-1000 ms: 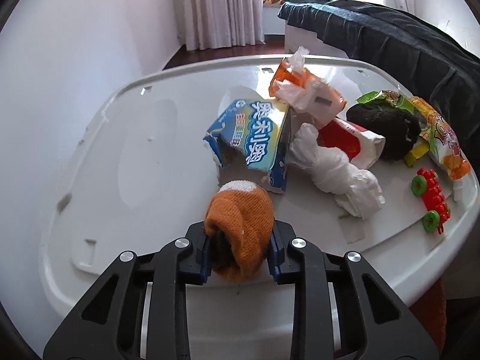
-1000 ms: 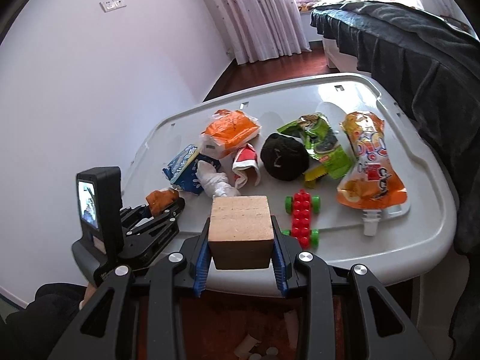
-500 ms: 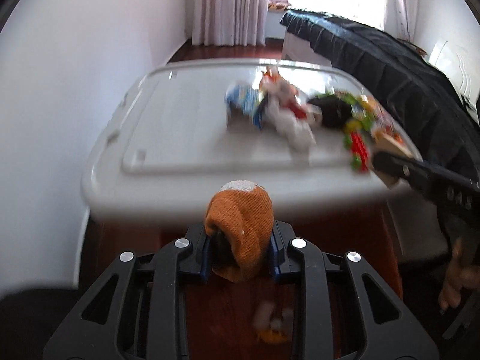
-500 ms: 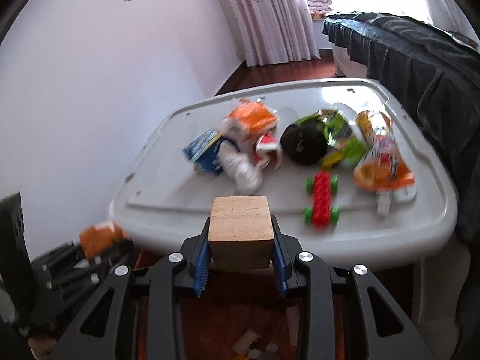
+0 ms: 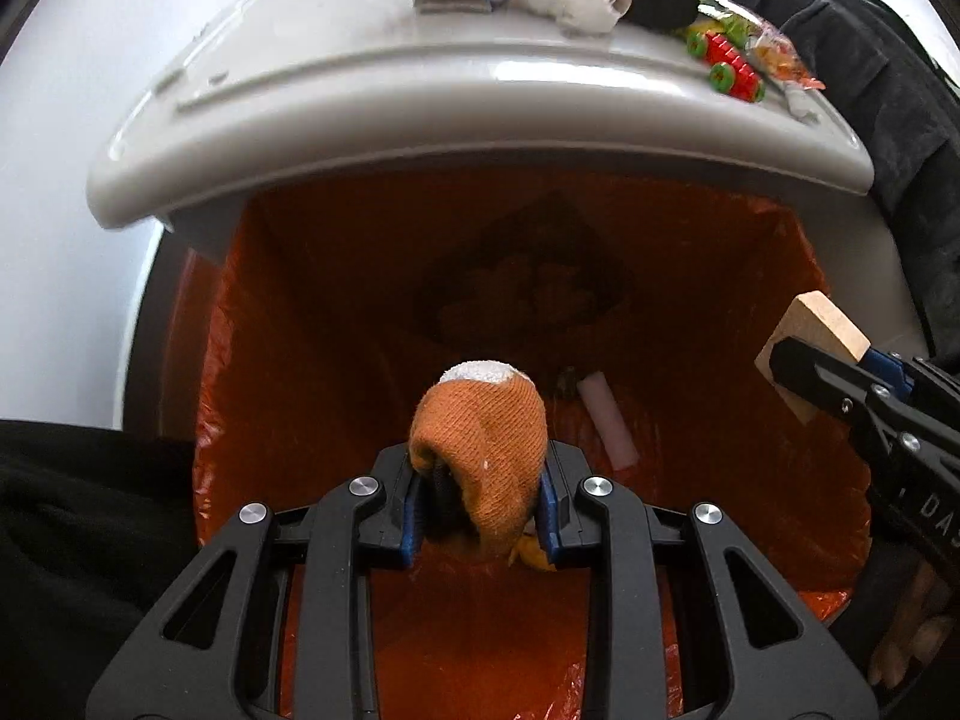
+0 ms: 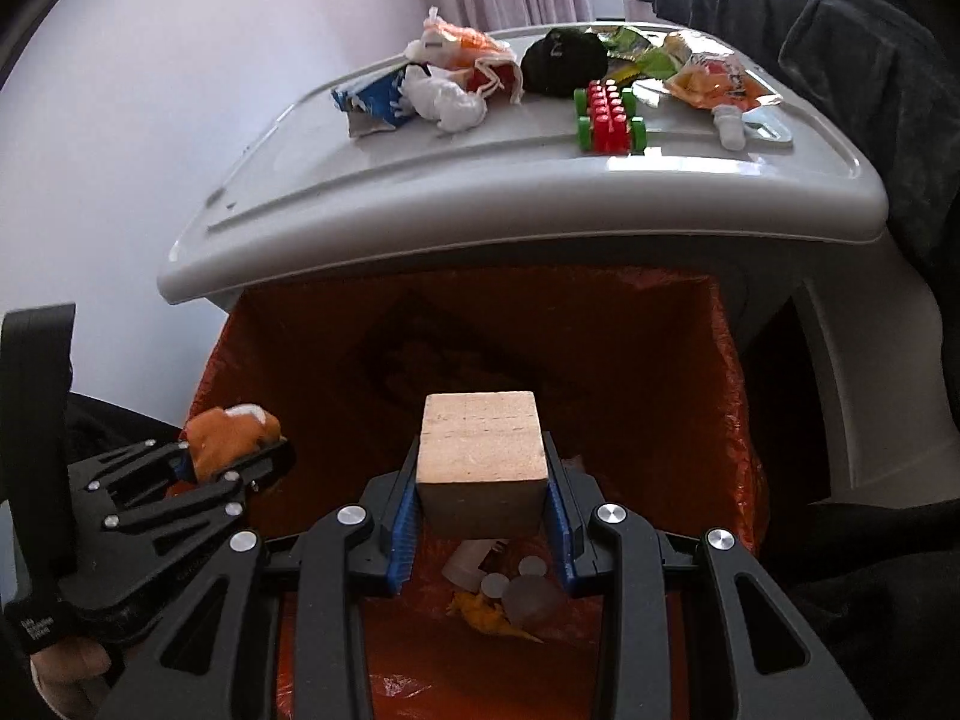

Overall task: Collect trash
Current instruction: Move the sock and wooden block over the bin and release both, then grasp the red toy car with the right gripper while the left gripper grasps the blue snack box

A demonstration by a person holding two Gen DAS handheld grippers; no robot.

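Now, through the left wrist camera, my left gripper (image 5: 480,510) is clamped on an orange knitted sock (image 5: 483,450), a soft ribbed bundle with a whitish toe, and it hangs right over the mouth of the bin lined with an orange bag (image 5: 690,276). The liner is thin, crinkly and translucent. Down inside lies a pale tube-shaped scrap (image 5: 607,420). At the right edge I see my right gripper (image 5: 840,384) gripping a wooden block (image 5: 810,354). I judge this to be the drop step: what comes next calls for both sets of jaws to part so the pieces fall clear into the liner.

From the right wrist camera, the right gripper (image 6: 483,510) pinches the wooden block (image 6: 482,462), a pale, hard-edged cube with visible grain, above the same orange bag (image 6: 708,372). Beneath it sit small grey discs and a yellow scrap (image 6: 489,615). The left gripper (image 6: 240,468) shows at the left with the orange knitted sock (image 6: 231,429). Behind, on the smooth grey plastic lid (image 6: 420,204), the remaining litter waits: a torn blue wrapper (image 6: 375,102), crumpled white tissue (image 6: 444,99), a black wad (image 6: 564,63), a studded red-and-green toy car (image 6: 609,117) and a glossy orange pouch (image 6: 714,81).
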